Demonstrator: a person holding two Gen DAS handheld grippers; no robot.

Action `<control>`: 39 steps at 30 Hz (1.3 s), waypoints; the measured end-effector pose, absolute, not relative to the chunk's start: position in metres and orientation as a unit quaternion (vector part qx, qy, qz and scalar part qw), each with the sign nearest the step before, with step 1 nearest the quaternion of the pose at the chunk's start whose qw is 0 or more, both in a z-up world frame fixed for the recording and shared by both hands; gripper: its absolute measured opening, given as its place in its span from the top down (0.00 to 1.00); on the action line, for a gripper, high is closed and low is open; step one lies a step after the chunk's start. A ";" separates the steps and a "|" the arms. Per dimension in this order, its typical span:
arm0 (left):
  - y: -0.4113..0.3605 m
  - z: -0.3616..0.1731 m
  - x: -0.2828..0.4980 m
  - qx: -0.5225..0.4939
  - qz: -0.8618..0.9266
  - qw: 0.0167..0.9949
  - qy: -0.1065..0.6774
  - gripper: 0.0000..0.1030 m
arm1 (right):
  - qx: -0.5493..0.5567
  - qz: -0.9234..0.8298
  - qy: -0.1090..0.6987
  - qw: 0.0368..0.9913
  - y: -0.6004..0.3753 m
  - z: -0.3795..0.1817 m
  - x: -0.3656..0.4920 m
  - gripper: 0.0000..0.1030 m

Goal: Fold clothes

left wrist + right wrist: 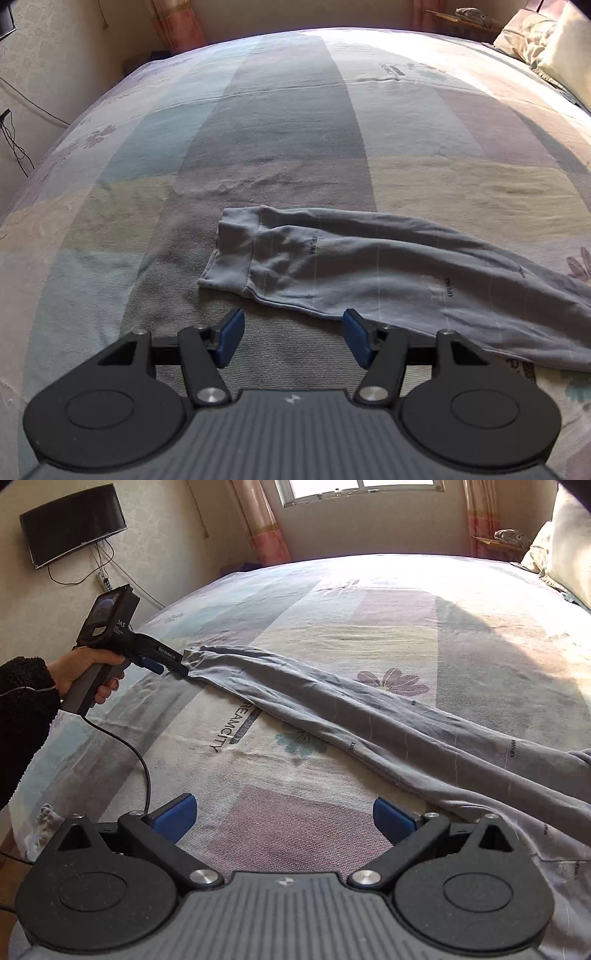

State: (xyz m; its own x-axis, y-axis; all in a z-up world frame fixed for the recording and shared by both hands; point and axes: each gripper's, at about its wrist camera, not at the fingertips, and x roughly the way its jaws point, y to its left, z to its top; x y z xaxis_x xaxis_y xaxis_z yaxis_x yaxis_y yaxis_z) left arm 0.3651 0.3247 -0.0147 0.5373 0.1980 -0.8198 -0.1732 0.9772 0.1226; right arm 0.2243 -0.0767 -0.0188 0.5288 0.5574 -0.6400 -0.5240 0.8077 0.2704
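Observation:
A pair of grey trousers (388, 269) lies stretched out on the bed, legs together, cuffs to the left. It also shows in the right wrist view (369, 716) as a long strip running from upper left to lower right. My left gripper (293, 338) is open and empty, just short of the near edge of the trouser leg by the cuff. In the right wrist view the left gripper (173, 666) sits at the cuff end. My right gripper (284, 821) is open and empty, over bare sheet, with its right finger beside the wider trouser part.
The bed (277, 129) has a patchwork sheet with flower prints. Pillows (565, 546) lie at the far right. A wall TV (72, 524) with hanging cables is at the left. A window with curtains (362, 491) is behind the bed.

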 end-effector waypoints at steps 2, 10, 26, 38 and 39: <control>0.303 0.008 0.353 0.012 0.087 0.883 0.461 0.30 | 0.023 0.304 0.363 0.880 -0.092 -0.005 0.210 0.00; 0.185 0.065 0.298 0.054 0.001 0.894 0.446 0.22 | 0.045 0.262 0.354 0.897 -0.173 0.017 0.147 0.00; 0.059 -0.036 0.265 0.082 -0.094 0.901 0.416 0.15 | -0.018 0.241 0.376 0.895 -0.191 -0.019 0.143 0.04; 0.142 -0.062 0.269 0.035 -0.102 0.917 0.383 0.13 | -0.240 0.311 0.321 0.862 -0.051 -0.065 0.259 0.41; 0.150 -0.060 0.271 0.029 -0.097 0.918 0.382 0.13 | -0.261 0.315 0.309 0.859 -0.039 -0.069 0.264 0.46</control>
